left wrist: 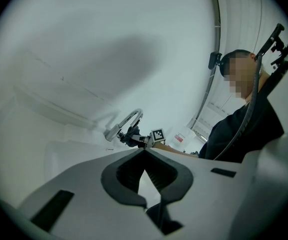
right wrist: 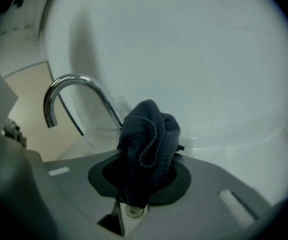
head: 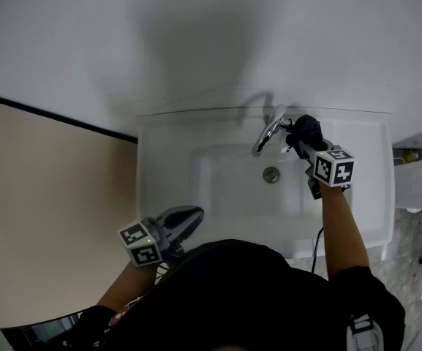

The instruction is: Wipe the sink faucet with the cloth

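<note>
Cloth [right wrist: 148,139] bunched in R gripper [head: 300,141] jaws hides faucet [right wrist: 69,91] base; L gripper [left wrist: 144,151] jaws together, empty.

The head view looks steeply down from above the person onto the sink [head: 371,196], with the faucet [head: 268,134] at the basin's 12 o'clock. The left gripper view sits low near 7 o'clock and faces that faucet [left wrist: 126,124] from across the basin. The right gripper view sees the same faucet [right wrist: 76,78] from close beside it.
</note>
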Demonstrator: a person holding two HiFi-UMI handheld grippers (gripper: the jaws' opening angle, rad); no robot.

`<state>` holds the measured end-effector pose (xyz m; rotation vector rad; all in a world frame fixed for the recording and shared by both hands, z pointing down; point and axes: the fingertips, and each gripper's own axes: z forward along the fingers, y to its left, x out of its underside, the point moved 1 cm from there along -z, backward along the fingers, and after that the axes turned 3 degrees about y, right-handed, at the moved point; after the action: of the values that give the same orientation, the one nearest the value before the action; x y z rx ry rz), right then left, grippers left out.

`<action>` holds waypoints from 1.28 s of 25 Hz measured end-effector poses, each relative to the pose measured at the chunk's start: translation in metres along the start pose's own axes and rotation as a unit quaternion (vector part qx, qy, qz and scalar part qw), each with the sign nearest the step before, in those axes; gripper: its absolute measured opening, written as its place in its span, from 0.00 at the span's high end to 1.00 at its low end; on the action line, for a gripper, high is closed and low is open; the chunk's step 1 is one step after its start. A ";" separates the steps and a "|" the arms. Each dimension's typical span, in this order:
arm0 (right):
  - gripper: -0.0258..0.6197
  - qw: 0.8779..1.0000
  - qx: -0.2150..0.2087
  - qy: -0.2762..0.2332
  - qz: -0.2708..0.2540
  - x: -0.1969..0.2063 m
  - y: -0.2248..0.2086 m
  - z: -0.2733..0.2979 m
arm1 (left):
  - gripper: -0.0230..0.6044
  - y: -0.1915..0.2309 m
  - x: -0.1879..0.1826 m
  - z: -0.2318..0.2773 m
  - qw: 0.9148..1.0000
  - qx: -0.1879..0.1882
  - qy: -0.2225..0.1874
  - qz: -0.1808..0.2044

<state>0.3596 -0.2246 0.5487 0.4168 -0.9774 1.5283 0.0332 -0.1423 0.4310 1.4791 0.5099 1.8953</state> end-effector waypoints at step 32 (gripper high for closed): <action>0.86 0.946 0.129 0.118 -0.272 0.020 0.033 0.044 | 0.97 0.004 0.005 -0.002 1.000 -0.006 0.004 -0.003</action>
<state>0.3121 -0.2439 0.5778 0.6148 -0.4204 1.1633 0.0296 -0.1409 0.4367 1.4614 0.5063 1.8970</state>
